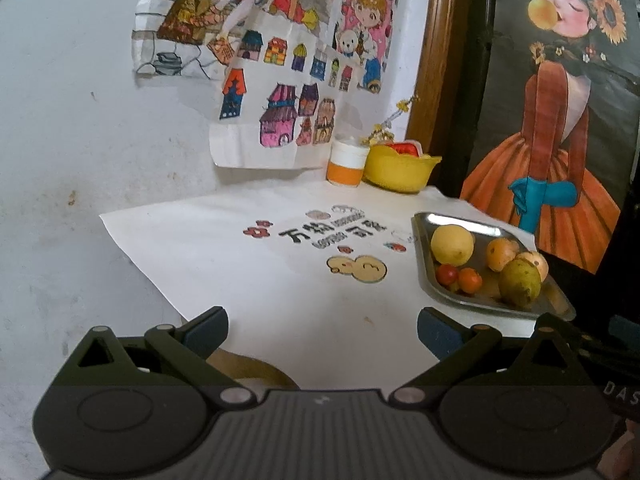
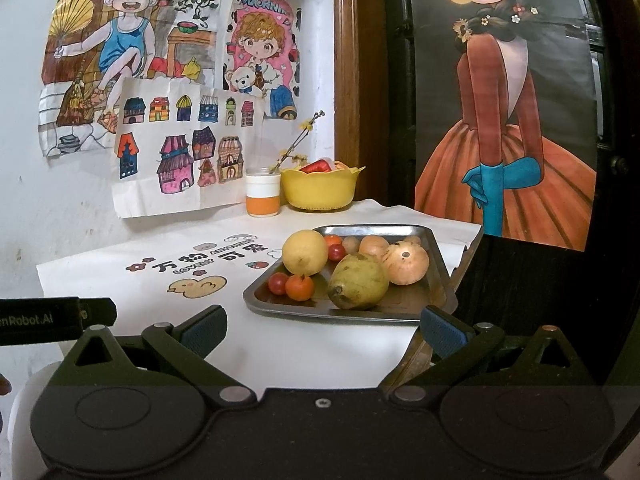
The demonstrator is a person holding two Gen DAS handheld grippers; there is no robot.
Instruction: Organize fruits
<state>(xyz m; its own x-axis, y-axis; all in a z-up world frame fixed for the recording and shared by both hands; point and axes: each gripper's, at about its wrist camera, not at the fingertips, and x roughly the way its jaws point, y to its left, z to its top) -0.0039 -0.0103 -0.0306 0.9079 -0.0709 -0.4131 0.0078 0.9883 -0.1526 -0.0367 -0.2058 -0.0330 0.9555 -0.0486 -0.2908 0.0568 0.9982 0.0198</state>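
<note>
White paper printed with characters and a cartoon duck (image 2: 197,286) covers the table (image 2: 132,264), under children's drawings (image 2: 176,142) taped to the wall. At the back stand an orange-and-white cup (image 2: 262,194) and a yellow bowl (image 2: 320,188). At two o'clock in the right wrist view sits the steel tray (image 2: 438,268) — yellow citrus (image 2: 305,252), cherry tomatoes (image 2: 278,283), a green pear (image 2: 358,280), a tan onion-like fruit (image 2: 406,263). Left gripper (image 1: 322,330) and right gripper (image 2: 322,330) both hover with fingers apart, holding nothing.
</note>
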